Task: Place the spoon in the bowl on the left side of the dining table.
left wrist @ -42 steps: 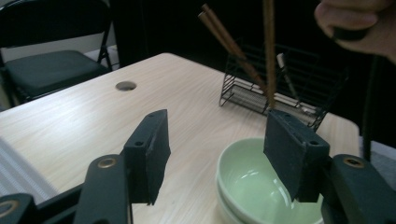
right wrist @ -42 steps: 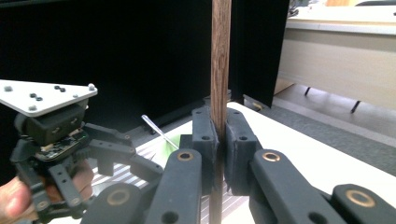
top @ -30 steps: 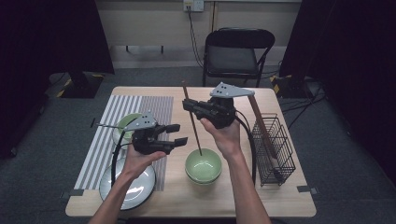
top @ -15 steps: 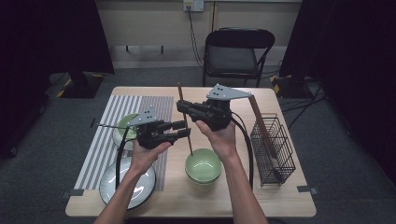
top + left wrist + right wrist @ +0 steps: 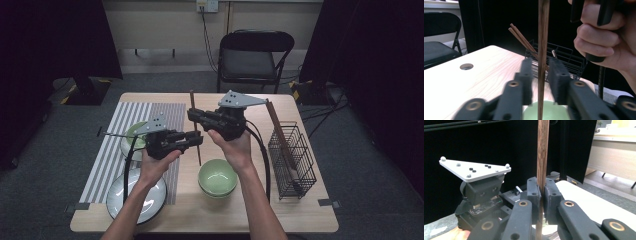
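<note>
Table point(image 5: 300, 210) evenly lit from above, dark surroundings; near jaws blur in both gripper views, soft shadows

Open worktop point(image 5: 165, 101) toward 12 o'clock; blocked at 3 o'clock by wire basket point(image 5: 292, 155), at 6 by green bowl point(image 5: 217, 176).

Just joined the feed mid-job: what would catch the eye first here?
A dark wooden chopstick held upright above the table's middle, clamped in the right gripper. The left gripper has just been closing around the stick lower down, its pads not yet touching it. Below sit a green bowl and, at the table's right edge, a wire basket with more chopsticks.
</note>
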`<state>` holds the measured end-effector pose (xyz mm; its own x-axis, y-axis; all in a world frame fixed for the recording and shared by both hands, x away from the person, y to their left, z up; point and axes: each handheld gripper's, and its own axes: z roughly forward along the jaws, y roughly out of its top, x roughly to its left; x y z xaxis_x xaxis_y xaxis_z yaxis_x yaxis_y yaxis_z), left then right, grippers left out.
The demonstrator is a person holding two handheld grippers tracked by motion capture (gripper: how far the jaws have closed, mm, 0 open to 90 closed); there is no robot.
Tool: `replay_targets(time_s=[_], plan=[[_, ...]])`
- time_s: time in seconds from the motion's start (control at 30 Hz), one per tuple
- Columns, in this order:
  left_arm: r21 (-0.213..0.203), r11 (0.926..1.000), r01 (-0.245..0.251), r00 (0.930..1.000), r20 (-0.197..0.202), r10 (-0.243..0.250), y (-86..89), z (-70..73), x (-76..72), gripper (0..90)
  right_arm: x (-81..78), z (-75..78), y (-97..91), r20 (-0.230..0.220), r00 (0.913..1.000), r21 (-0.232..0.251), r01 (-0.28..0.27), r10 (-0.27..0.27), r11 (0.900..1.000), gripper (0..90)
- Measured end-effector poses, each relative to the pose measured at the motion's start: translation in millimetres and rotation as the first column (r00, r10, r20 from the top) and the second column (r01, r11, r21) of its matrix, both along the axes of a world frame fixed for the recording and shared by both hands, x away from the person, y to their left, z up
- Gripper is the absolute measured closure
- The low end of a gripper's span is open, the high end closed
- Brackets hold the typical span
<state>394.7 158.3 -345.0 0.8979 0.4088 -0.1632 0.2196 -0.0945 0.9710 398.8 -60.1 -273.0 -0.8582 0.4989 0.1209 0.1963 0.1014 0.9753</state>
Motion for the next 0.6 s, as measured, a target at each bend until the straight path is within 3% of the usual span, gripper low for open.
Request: replay_targets(time_s=[0.3,0.33,0.6], plan=[[-0.026,0.9994,0.021,0.9997,-0.008,-0.021,2.3,0.1,2.1,82.9,-0.3,-2.5,-1.3,-0.002,0.9999,0.002,-0.016,0.016,0.9999,84.9],[-0.009,0.9997,0.024,0.9997,-0.008,-0.024,1.6,1.3,2.2,83.4,-0.1,-2.5,-1.5,-0.004,0.9999,0.002,-0.016,0.016,0.9999,84.8],[0.004,0.9994,0.034,0.9991,-0.024,-0.034,-2.7,6.5,1.7,84.6,0.2,-1.7,-4.5,-0.005,0.9997,0.016,-0.025,0.025,0.9996,84.9]])
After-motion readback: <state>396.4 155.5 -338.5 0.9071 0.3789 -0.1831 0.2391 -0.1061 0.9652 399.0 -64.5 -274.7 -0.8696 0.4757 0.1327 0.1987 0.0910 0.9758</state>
